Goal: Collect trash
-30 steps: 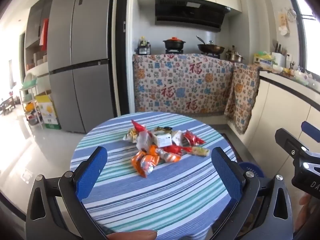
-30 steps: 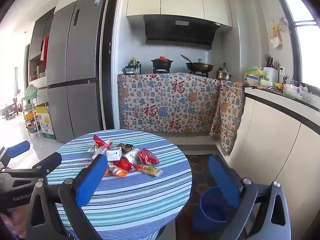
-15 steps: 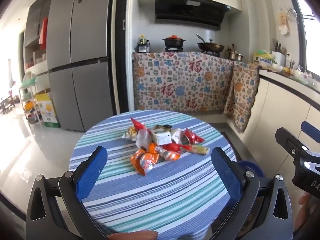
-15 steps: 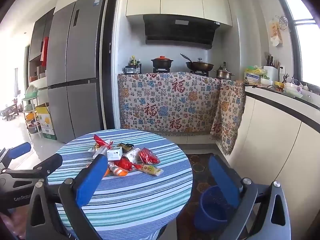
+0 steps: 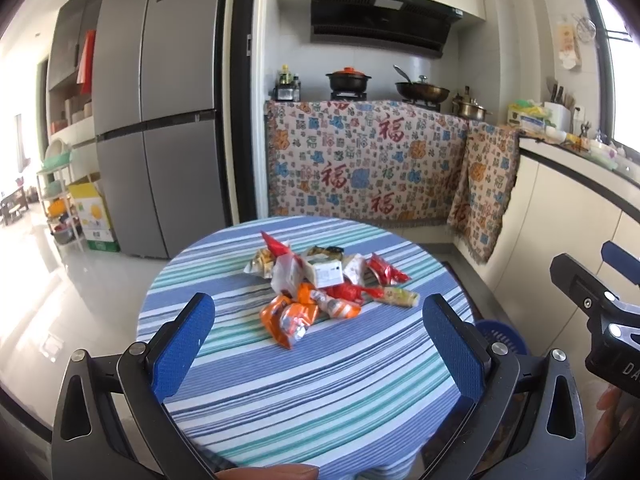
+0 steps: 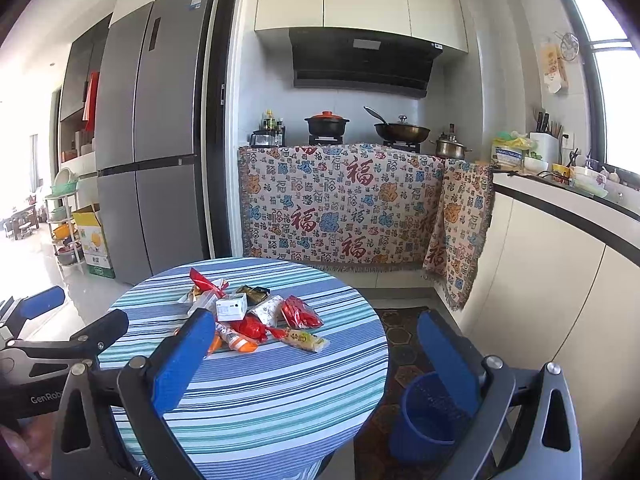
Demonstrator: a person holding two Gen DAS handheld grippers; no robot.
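A round worktop (image 5: 320,380) covered in a blue, teal and white striped cloth stood in a home kitchen, with a small heap of trash (image 5: 324,284) gathered near its middle. The heap was made of crumpled snack wrappers in orange, red, white and yellow, plus a small white box (image 5: 328,272) resting on top; an orange wrapper (image 5: 288,318) lay nearest the camera. The left tool (image 5: 318,344) hovered above the near edge of the worktop, its two blue-padded fingers spread wide and holding nothing, aimed at the heap so the wrappers sat between them in view, probably lining up for a first pick. The right tool (image 6: 316,360) was also wide open and empty, held further back and to the right of the worktop. Below it, on the floor just beside the worktop, stood a blue mesh bin (image 6: 428,412), likely set there so that trash could be dropped in with a short carry. None of the wrappers appeared to be in the bin, though its inside was only partly visible. Behind the worktop were a tall grey refrigerator (image 5: 160,120) and a stove counter draped with a patterned cloth (image 5: 368,168), carrying pots and a pan.
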